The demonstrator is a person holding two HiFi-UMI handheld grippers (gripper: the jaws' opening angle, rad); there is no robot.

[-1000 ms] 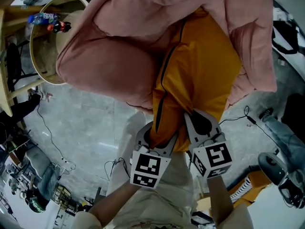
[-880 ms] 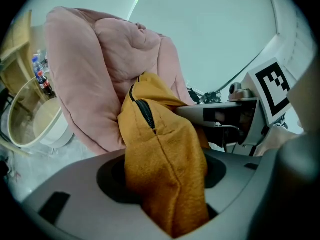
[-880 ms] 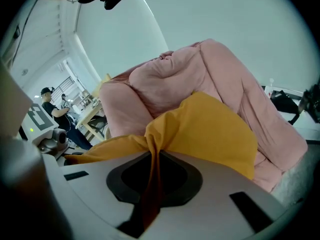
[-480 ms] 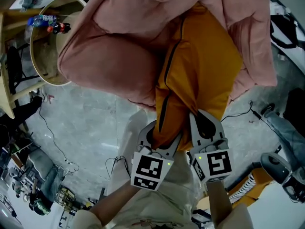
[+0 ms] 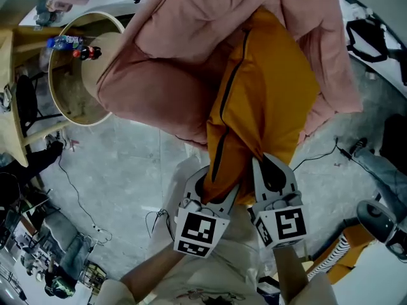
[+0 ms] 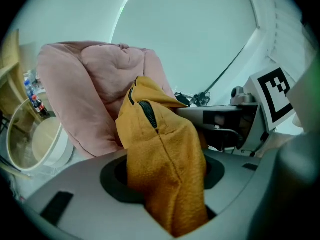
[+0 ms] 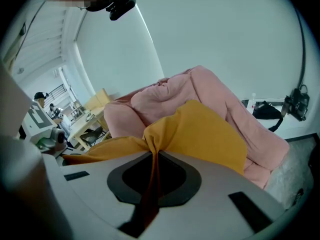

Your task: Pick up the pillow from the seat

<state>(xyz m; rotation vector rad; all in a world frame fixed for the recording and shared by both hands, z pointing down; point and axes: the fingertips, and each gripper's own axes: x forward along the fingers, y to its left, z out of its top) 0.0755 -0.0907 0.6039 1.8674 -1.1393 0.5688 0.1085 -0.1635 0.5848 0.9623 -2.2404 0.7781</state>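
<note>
Orange pillow (image 5: 267, 94) is clamped at its near edge by both tongs. Left gripper (image 5: 219, 183) is half closed on a thick fold and has just tightened. Right gripper (image 5: 266, 167) is almost fully closed on a thin pleat. I judge the lift is in hand, but the pillow's far part lies in the pink seat (image 5: 159, 88). Next: raise it clear of the seat's folds. Round table (image 5: 54, 100) with bottles (image 5: 73, 43) sits far left, well apart.

- My head camera looks steeply down from close above at my left gripper (image 5: 216, 189) and right gripper (image 5: 266, 164).
- My left gripper's camera looks along its jaws, very near the yellow pillow (image 6: 165, 169).
- My right gripper's camera looks along its own jaws, just as near.
- All three views share the yellow pillow and the pink seat (image 5: 159, 88).
</note>
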